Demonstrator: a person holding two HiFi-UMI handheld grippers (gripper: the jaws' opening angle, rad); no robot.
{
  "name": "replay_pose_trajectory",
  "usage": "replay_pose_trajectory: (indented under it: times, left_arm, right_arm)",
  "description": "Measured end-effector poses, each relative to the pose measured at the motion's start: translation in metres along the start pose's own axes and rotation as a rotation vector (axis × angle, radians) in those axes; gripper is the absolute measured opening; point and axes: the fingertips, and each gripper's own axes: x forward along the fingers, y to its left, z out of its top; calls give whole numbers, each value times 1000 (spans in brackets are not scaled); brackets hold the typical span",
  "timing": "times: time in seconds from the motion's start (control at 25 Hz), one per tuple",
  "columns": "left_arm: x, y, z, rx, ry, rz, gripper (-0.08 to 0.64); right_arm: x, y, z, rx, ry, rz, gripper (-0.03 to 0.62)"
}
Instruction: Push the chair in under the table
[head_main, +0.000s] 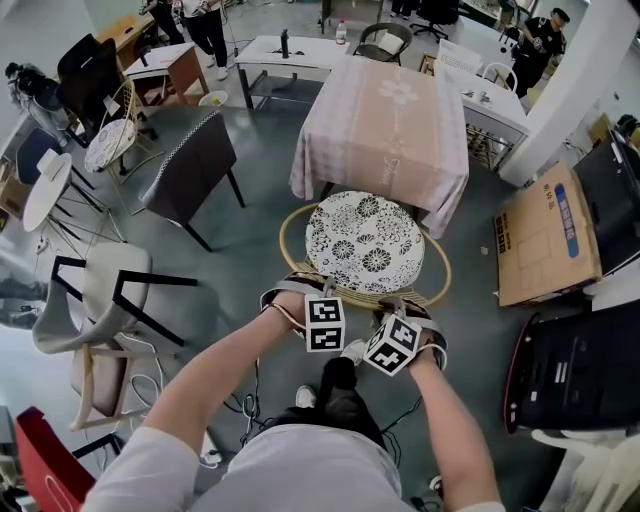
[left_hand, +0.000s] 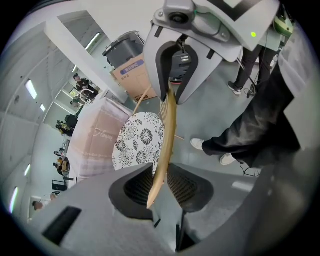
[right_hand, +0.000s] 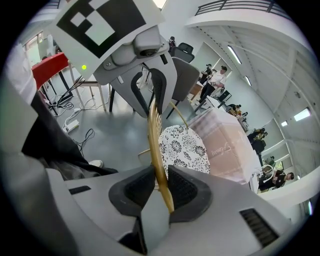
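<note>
In a crowded room, on the grey floor (head_main: 250, 235), the round rattan chair with floral black-and-white cushion (head_main: 365, 240) stood at the near edge of the pink-clothed tabletop (head_main: 385, 125). The fingers of the left gripper (left_hand: 162, 182) and the right gripper (right_hand: 164, 187) were clamped on its rim.

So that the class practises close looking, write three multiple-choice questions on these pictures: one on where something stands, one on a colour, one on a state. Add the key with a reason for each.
1. Where does the chair stand?
A. At the near side of the table
B. On top of the table
C. Tipped over on the floor

2. What does the chair's cushion look like?
A. Plain red
B. White with black flowers
C. Blue stripes

3. What are the left gripper and the right gripper doing?
A. Both hang open and empty
B. Only one grips something
C. Both grip the chair's back rim

Key:
1 A: the seat stands upright by the table's near edge.
2 B: the head view shows the flower pattern.
3 C: each gripper view shows the rim pinched in its jaws.
</note>
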Motion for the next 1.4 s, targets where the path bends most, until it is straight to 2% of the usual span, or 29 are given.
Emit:
replay_pose_trajectory:
  times: [0.2,0.48,0.56,0.68,0.84,0.96,1.4]
  left_arm:
    - [7,14,0,41,8,-3,92]
    - [19,39,3,38,20,-8,92]
    - [26,46,5,24,19,-11,92]
    - [41,51,7,-12,27,-58,89]
    - [49,52,6,71,28,-73,71]
    - [48,52,8,73,15,-91,71]
    - [62,91,3,53,39,-25,72]
  right_arm:
    - [5,-14,3,-9,-6,1,66]
    - [17,-39,3,6,9,23,69]
    - [20,-47,2,9,9,24,71]
    - [24,-55,2,10,4,43,72]
    - [28,-57,4,15,-9,67,78]
    - [33,-57,2,27,-3,82,78]
    - [56,-91,10,56,2,59,77]
